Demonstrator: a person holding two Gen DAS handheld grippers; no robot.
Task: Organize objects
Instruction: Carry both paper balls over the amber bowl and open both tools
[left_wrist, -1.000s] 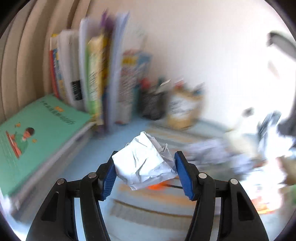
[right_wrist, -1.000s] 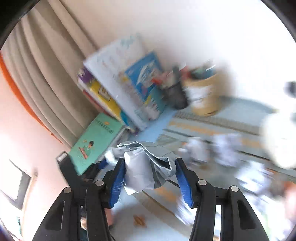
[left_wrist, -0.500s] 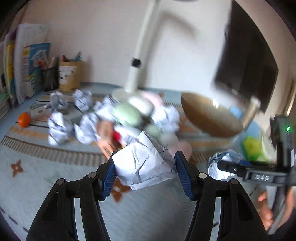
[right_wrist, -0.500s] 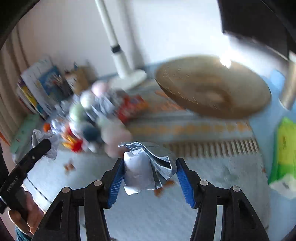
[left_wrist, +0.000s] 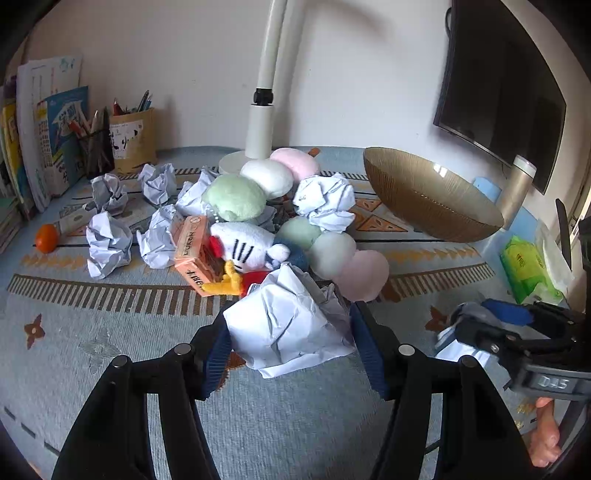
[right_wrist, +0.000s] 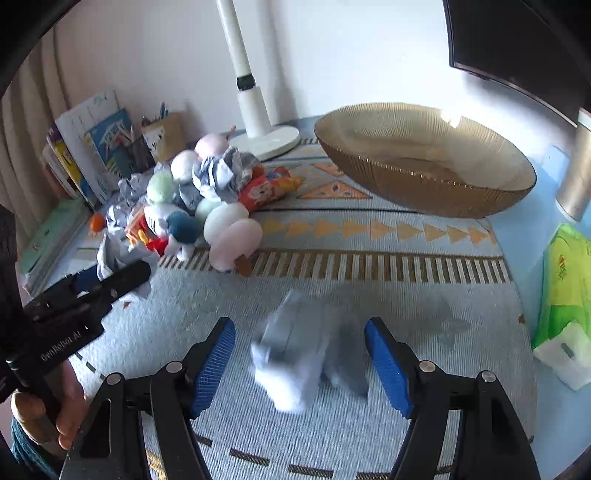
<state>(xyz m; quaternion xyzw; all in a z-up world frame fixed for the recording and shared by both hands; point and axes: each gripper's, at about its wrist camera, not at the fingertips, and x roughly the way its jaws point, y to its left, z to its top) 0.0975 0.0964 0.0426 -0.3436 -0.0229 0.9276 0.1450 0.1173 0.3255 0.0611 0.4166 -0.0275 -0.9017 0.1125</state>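
My left gripper (left_wrist: 290, 336) is shut on a crumpled white paper ball (left_wrist: 288, 328), held above the patterned rug. My right gripper (right_wrist: 301, 363) is open; a blurred crumpled paper ball (right_wrist: 299, 350) is between its blue pads, loose and dropping toward the rug. The right gripper also shows in the left wrist view (left_wrist: 517, 332) at the right, and the left gripper shows in the right wrist view (right_wrist: 85, 295) at the left. A pile of paper balls (left_wrist: 109, 243), plush balls (left_wrist: 234, 197), a plush toy (left_wrist: 245, 247) and an orange box (left_wrist: 192, 251) lies on the rug.
A large amber glass bowl (right_wrist: 424, 162) stands at the back right. A white lamp base (right_wrist: 266, 140), pen holders (left_wrist: 129, 136), upright books (left_wrist: 48, 140), a small orange (left_wrist: 46, 238) and a green tissue pack (right_wrist: 565, 284) ring the rug.
Both grippers swung from the bookshelf side toward the rug in front of the bowl. The right gripper opened and let go of its paper ball. The left still holds its ball.
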